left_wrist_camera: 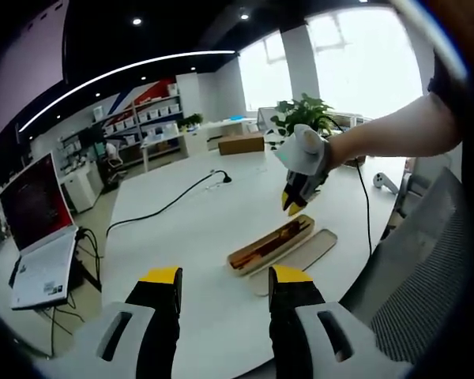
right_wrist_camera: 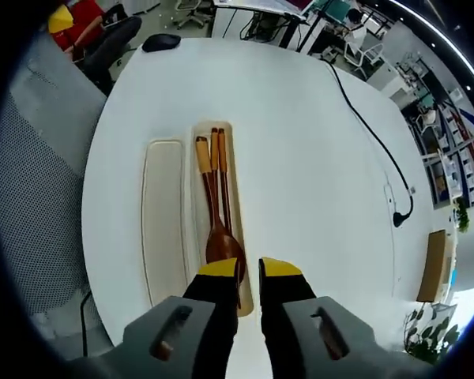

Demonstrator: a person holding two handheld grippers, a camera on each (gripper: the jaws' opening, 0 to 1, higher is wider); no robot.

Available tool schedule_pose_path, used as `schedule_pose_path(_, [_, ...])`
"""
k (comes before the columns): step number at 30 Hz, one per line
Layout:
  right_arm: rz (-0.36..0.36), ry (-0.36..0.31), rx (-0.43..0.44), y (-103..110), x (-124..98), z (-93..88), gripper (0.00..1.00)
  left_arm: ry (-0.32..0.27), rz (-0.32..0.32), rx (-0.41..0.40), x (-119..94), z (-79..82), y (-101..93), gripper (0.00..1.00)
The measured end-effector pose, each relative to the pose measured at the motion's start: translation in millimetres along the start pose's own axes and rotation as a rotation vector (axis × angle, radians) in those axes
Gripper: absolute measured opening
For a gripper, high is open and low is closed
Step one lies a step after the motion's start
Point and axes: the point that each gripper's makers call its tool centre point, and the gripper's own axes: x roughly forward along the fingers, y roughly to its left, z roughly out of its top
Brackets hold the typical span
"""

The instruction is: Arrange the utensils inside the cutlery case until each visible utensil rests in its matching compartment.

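Your left gripper [left_wrist_camera: 224,276]: yellow-tipped jaws spread, nothing between, low centre of left gripper view. Case [left_wrist_camera: 270,245] just above, slim cream tray on smooth white round table [left_wrist_camera: 182,237], flat lid [left_wrist_camera: 300,257] alongside, touching. Your right gripper [right_wrist_camera: 250,268]: jaws w/ narrow gap, pinching nothing, over case end. Inside case: wooden spoon [right_wrist_camera: 217,229] + chopsticks [right_wrist_camera: 222,181], lengthwise, glossy brown. Mesh chair [right_wrist_camera: 39,189] at left edge.
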Motion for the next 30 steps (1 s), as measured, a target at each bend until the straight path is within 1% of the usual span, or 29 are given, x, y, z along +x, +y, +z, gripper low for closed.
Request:
schedule_pose_path(6, [-0.022,-0.003,0.029,0.3,-9.4,-10.2,0.06,-0.002,0.003,0.015,-0.5,0.9,-0.8,0.44])
schedule_pose_path(12, [-0.032,0.006,0.045,6.1,-17.2,-22.9,0.06,-0.004,0.002,0.024,-0.5,1.2,-1.5,0.44])
schedule_pose_path(20, [-0.049,0.003,0.082,8.7,-28.1,-33.2,0.06,-0.008,0.0,0.016,-0.5,1.2,-0.9,0.44])
schedule_pose_path(30, [-0.057,0.005,0.124,20.8,-39.0,-48.0,0.07,-0.012,0.002,0.024,-1.5,1.3,-1.3,0.44])
